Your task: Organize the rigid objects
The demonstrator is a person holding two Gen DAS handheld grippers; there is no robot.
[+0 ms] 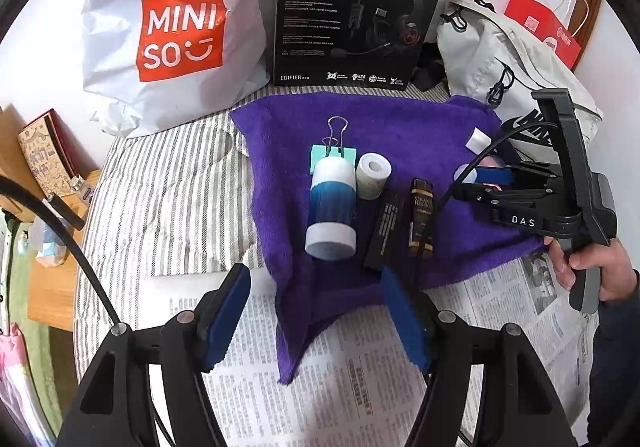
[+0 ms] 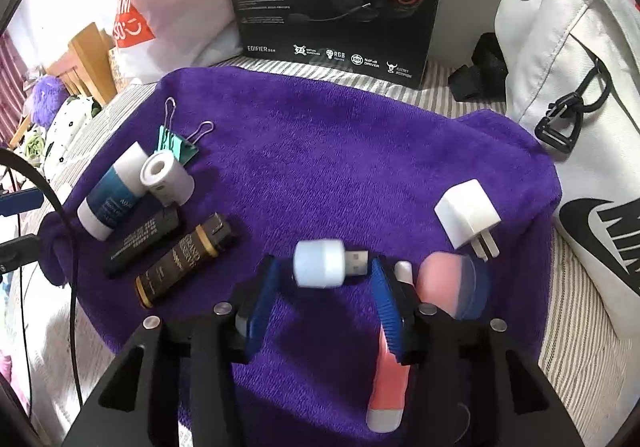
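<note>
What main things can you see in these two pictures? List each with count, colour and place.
towel: one, purple, centre
clip: one, teal, towel's far left
bottle: one, blue-white, by the clip
tape roll: one, white, beside the bottle
black tube: one, black, beside the roll
brown tube: one, brown-gold, beside black tube
USB light: one, pale blue, between right tool's fingers
plug: one, white, towel's right
box: one, black, behind towel
shopping bag: one, white-red, back left
sports bag: one, white, right
newspaper: one, grey, under towel's near edge
left tool: one, black, open, empty
right tool: one, black, open
</note>
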